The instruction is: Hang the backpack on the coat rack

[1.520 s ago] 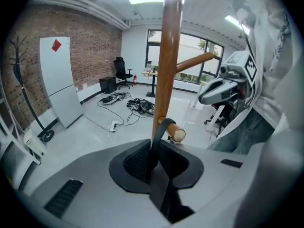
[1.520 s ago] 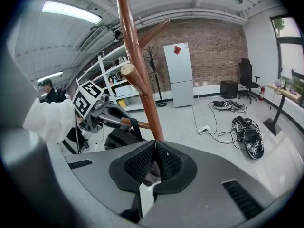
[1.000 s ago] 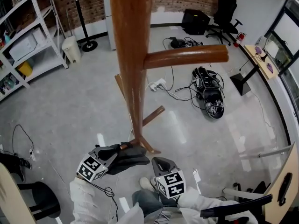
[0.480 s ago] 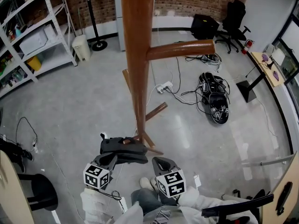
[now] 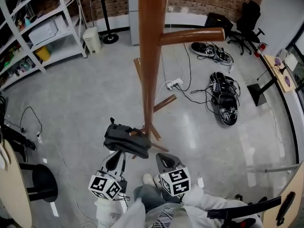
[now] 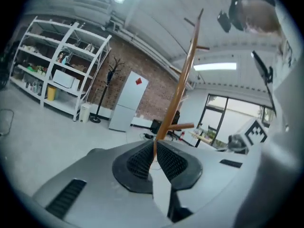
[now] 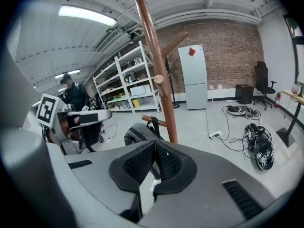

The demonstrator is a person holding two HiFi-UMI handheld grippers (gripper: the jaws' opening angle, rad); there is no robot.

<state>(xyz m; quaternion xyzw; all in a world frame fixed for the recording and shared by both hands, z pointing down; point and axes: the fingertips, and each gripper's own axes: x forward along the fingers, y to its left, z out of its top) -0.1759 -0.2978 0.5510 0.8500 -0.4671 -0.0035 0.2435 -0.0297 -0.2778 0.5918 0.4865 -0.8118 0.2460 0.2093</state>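
**A:** Item one, the tools?

**B:** Left gripper (image 5: 116, 156): jaws pressed together, nothing between them. Its own view looks up past the closed tips (image 6: 153, 158) at the rack. Right gripper (image 5: 164, 159): likewise closed and empty (image 7: 154, 158), held low near the person's body.

**A:** Item two, the load?

**B:** Backpack (image 5: 127, 140), dark grey. It hangs by its strap (image 7: 154, 127) over the low peg (image 7: 148, 121) of the coat rack (image 5: 151, 56), clear of the floor. It is free of both tools. The left tips sit just under it, and I cannot tell whether they touch.

**A:** Item three, surroundings?

**B:** Upper peg (image 5: 192, 35), bare. Rack foot (image 5: 164, 103) on the polished floor. Power strip and cables (image 5: 176, 84) lie near that foot. Shelving (image 5: 42, 27) stands well apart.

**A:** Hazards, as you judge them?

**B:** Three.
- The left tool is closest to the bag's underside. A nudge upward while it pulls away could lift the strap along the peg and off its end.
- The strap seems to sit partway along the peg, not against the pole, so a swing of the bag could walk it outward.
- The whole load is on one side. A knock to the pole from either tool might rock the rack on that smooth floor.
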